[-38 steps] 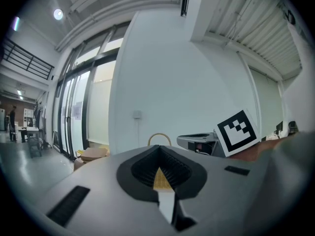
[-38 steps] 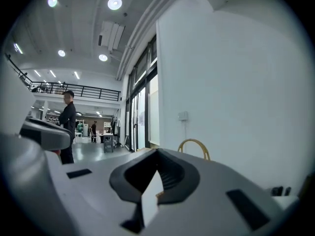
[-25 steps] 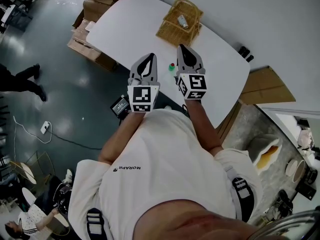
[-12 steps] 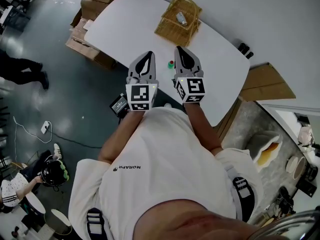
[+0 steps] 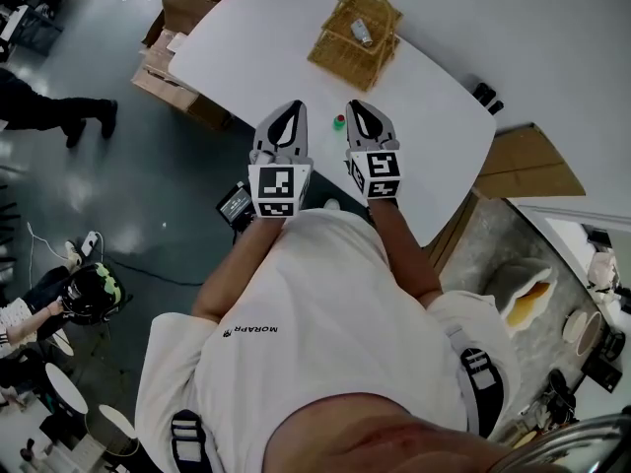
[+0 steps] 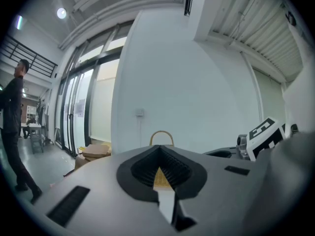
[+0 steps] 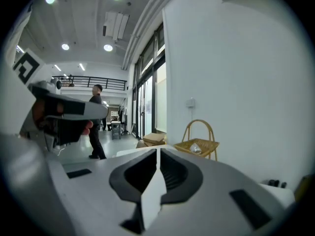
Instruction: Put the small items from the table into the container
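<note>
- Left tool (image 5: 291, 112): jaws together, tips meeting, nothing gripped; only a thin slit is left lower down between the pads. Held over the near edge of the table, pointing across it.
- Right tool (image 5: 362, 108): jaws closed, tips meeting, nothing between them. It sits beside the left tool, apart from it, and points the same way.
- Each tool carries a cube with black-and-white square markers at its rear, just above the person's white T-shirt (image 5: 296, 333).
- Large white table with rounded corners (image 5: 246, 47): mostly bare.
- Small green-and-red item (image 5: 339, 122): lies on the table between the two tool tips, just beside the right tool. Neither tool touches it, and its exact shape is too small to tell.
- Woven yellow wicker basket with a hoop handle (image 5: 340, 57): stands upright on the far part of the table, well apart from both tools.
- Small silvery item (image 5: 362, 34): already lying inside the basket.
- Two small black objects (image 5: 483, 97): at the table's far right edge, too small to identify.
- Brown cardboard boxes (image 5: 182, 13): stacked on the grey floor by the table's left end.
- Black device with a small screen (image 5: 237, 205): low down, just beside the left tool's marker cube.
- Person in dark clothes (image 5: 59, 111): on the floor at far left, well away from the table.
</note>
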Demonstrator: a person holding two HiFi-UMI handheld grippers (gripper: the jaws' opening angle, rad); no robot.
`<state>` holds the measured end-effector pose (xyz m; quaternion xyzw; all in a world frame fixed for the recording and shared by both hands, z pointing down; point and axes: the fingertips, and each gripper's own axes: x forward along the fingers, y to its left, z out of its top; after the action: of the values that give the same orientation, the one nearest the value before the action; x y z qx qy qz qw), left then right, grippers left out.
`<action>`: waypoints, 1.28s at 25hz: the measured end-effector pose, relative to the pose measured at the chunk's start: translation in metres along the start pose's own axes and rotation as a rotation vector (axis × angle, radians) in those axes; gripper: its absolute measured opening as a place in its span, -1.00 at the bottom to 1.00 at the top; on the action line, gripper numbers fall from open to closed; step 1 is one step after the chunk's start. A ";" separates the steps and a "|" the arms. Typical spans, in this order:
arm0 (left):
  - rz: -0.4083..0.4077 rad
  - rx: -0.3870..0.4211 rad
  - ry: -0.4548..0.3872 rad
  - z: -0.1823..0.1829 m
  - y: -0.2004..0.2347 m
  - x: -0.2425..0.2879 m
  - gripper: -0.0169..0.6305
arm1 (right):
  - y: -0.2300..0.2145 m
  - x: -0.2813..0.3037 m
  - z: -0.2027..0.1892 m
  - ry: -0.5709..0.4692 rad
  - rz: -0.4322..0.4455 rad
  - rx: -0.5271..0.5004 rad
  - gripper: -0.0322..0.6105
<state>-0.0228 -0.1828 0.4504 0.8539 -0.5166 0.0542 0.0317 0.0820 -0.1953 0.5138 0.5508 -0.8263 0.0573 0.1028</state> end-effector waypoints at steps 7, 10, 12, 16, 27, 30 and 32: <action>0.012 0.009 0.018 -0.004 0.000 -0.006 -0.94 | -0.002 0.010 -0.065 0.167 0.050 -0.051 -0.67; 0.015 0.014 0.024 -0.006 0.000 -0.007 -0.94 | -0.006 0.016 -0.094 0.232 0.069 -0.063 -0.58; 0.020 0.018 0.025 -0.006 0.002 -0.008 -0.94 | -0.008 0.021 -0.113 0.271 0.080 -0.067 -0.52; 0.037 0.015 0.038 -0.011 0.006 -0.012 -0.94 | -0.010 0.030 -0.150 0.338 0.096 -0.058 -0.40; 0.067 0.025 0.062 -0.015 0.015 -0.015 -0.94 | -0.015 0.058 -0.218 0.459 0.132 -0.044 -0.26; 0.074 0.025 0.067 -0.016 0.018 -0.016 -0.94 | -0.011 0.065 -0.224 0.484 0.155 -0.075 -0.24; 0.080 0.024 0.069 -0.017 0.020 -0.018 -0.94 | -0.009 0.070 -0.231 0.499 0.165 -0.077 -0.24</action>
<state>-0.0496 -0.1746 0.4651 0.8306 -0.5482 0.0907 0.0370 0.0893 -0.2136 0.7541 0.4461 -0.8190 0.1681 0.3193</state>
